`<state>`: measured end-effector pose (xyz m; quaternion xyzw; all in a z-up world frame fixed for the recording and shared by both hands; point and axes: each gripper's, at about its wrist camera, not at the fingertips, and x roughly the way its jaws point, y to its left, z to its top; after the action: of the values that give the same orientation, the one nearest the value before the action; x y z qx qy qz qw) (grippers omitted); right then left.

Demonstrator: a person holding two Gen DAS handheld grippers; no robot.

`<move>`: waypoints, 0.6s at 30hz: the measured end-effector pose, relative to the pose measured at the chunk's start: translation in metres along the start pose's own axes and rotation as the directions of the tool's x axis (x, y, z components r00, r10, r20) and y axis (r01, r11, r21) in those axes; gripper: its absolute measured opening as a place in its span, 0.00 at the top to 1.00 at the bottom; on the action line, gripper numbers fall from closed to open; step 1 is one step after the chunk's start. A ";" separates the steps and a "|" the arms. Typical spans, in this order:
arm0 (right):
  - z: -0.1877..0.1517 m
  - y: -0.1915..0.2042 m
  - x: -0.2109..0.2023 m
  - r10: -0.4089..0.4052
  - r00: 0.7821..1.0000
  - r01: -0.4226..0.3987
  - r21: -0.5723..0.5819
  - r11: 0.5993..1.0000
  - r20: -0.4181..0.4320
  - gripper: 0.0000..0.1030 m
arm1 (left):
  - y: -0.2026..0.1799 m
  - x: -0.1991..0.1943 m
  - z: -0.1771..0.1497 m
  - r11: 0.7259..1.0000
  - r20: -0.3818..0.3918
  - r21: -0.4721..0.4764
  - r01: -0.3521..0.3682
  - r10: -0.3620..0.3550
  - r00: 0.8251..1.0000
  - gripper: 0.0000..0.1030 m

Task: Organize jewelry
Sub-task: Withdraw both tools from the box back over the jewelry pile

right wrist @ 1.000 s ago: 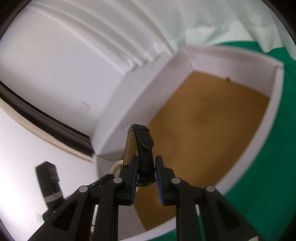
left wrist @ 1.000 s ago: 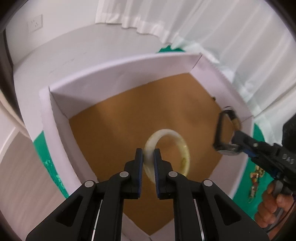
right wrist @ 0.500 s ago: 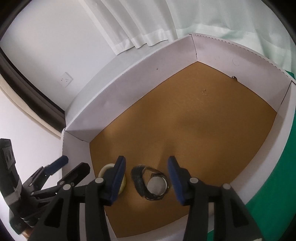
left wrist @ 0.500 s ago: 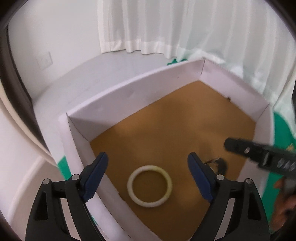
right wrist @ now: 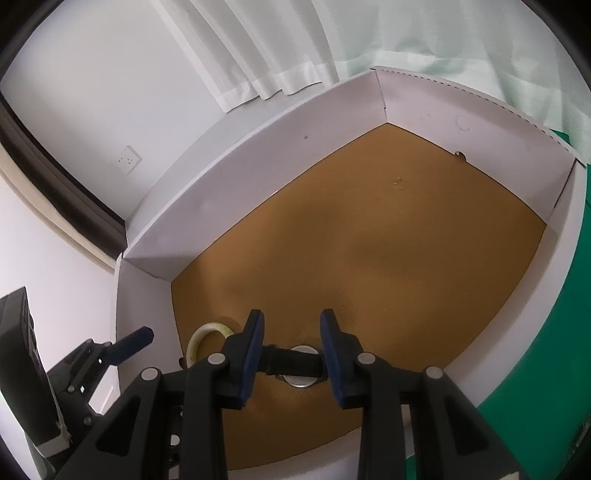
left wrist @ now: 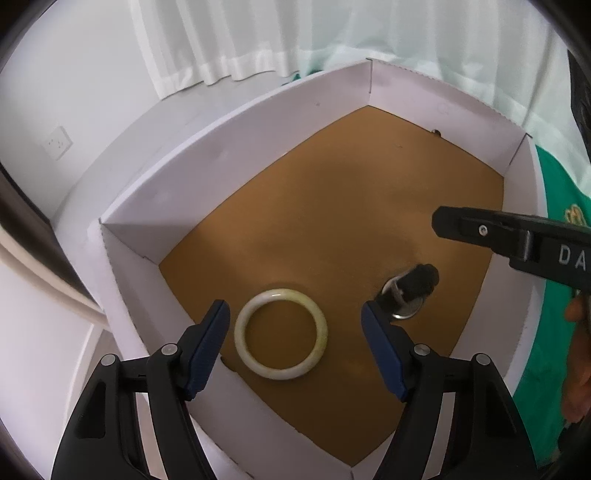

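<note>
- A pale cream-green stone bangle [left wrist: 280, 334] lies flat on the brown cardboard floor of a shallow white-walled box [left wrist: 236, 122], near the box's nearest corner.
- A wristwatch with a black strap and round silver case [left wrist: 406, 295] lies on the same floor to the bangle's right, apart from it.
- The left gripper [left wrist: 295, 350] hangs over the bangle with its blue-padded jaws spread wide, one on each side of the ring and neither touching it; it holds nothing.
- In the right wrist view the right gripper [right wrist: 291, 354] sits above the watch, jaws parted with the strap and case visible between them. It cannot be told whether the pads touch the watch.
- The bangle [right wrist: 205, 338] shows just left of the right gripper's left finger.
- The box stands on a green cloth [right wrist: 554, 350].
- A white curtain [left wrist: 314, 33] hangs behind the box, and a white wall with a socket [right wrist: 129, 159] lies to the left.
</note>
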<state>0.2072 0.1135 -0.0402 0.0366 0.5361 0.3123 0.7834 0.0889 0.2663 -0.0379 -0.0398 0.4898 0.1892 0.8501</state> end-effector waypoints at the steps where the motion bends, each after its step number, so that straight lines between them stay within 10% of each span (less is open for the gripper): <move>1: -0.004 -0.001 -0.003 -0.002 1.000 0.002 -0.004 1.000 0.002 0.71 | 0.000 -0.003 -0.003 1.000 0.006 -0.001 0.004 -0.004 1.000 0.27; 5: -0.019 0.002 -0.018 -0.055 0.998 0.056 -0.030 0.998 0.041 0.67 | -0.001 -0.021 -0.008 1.000 0.097 -0.014 -0.015 0.016 0.995 0.11; 9: -0.032 -0.008 -0.052 -0.049 0.988 0.046 0.022 0.999 0.149 0.36 | 0.013 -0.051 -0.007 0.994 0.229 -0.106 -0.031 0.054 0.972 0.02; 18: -0.098 -0.060 -0.143 -0.274 0.921 0.265 0.072 0.962 0.276 0.18 | -0.025 -0.124 -0.024 0.985 0.398 -0.077 0.152 -0.109 0.911 0.01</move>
<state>0.1170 -0.0376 0.0113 0.0198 0.4235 0.1842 0.8867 0.0227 0.2022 0.0516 -0.0787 0.2950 0.1619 0.9384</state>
